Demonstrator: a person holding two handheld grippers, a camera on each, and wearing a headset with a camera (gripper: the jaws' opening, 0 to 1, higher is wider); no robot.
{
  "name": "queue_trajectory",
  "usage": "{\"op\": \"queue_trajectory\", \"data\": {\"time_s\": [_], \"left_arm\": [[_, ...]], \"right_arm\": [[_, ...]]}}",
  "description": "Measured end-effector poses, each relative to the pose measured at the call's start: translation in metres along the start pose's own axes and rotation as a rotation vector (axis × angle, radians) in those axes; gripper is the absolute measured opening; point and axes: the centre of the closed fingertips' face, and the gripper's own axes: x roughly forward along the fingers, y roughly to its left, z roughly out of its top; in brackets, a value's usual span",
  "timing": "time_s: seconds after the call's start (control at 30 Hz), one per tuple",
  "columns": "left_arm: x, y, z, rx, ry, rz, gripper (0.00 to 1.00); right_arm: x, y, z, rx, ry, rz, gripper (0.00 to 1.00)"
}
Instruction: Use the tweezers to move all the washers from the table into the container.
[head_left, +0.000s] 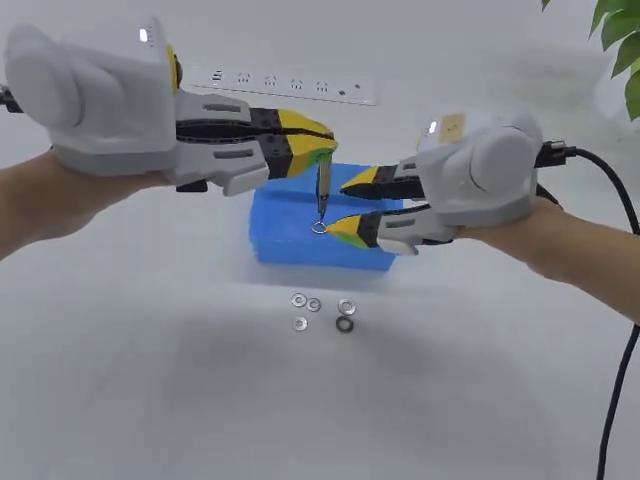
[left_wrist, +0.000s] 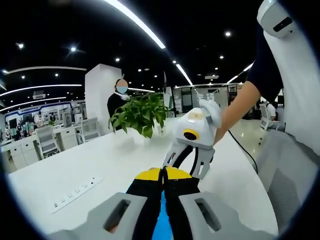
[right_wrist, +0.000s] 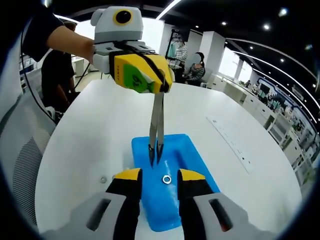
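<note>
White worktop (head_left: 150, 400), blue container (head_left: 285, 240) at centre. My left gripper (head_left: 325, 145) has its jaws clenched on the tweezers (head_left: 322, 195), which hang vertically with tips down, just beside a washer (right_wrist: 166, 179) lying on the container's blue surface. My right gripper (head_left: 337, 207), jaws released, flanks that washer. The loose washers (head_left: 314, 305) lie on the near side of the container, directly nearward of the tweezer tips.

I'm seeing the container (head_left: 300, 250) sitting mid-table (head_left: 150, 400), with a power strip (head_left: 290, 85) lying behind it. A cluster of washers (head_left: 322, 312) is lying on the table just in front of the container. The tweezers (head_left: 323, 195) are hanging from the left gripper (head_left: 322, 150) above the container. One washer (right_wrist: 166, 179) is lying on its upper surface near their tips, and the right gripper (head_left: 338, 207) is hovering at its right.
</note>
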Motion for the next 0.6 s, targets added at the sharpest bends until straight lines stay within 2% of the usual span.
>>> {"op": "queue_trajectory", "data": {"time_s": [0.17, 0.27, 0.37, 0.47, 0.6], "left_arm": [[-0.006, -0.007, 0.002, 0.009, 0.004, -0.009, 0.04], [-0.008, -0.014, 0.003, 0.016, 0.007, -0.017, 0.04], [-0.015, -0.019, -0.002, 0.029, 0.018, -0.023, 0.04], [-0.025, -0.026, -0.009, 0.009, 0.03, -0.028, 0.04], [-0.033, -0.035, -0.013, 0.0, 0.033, -0.029, 0.04]], "right_arm": [[-0.015, 0.004, -0.001, 0.008, -0.012, -0.031, 0.32], [-0.023, 0.014, -0.006, 0.092, -0.013, -0.024, 0.33], [-0.032, 0.022, -0.017, 0.11, 0.001, -0.031, 0.37], [-0.041, 0.031, -0.029, 0.123, 0.021, -0.049, 0.41], [-0.056, 0.042, -0.043, 0.181, 0.034, -0.078, 0.48]]}}
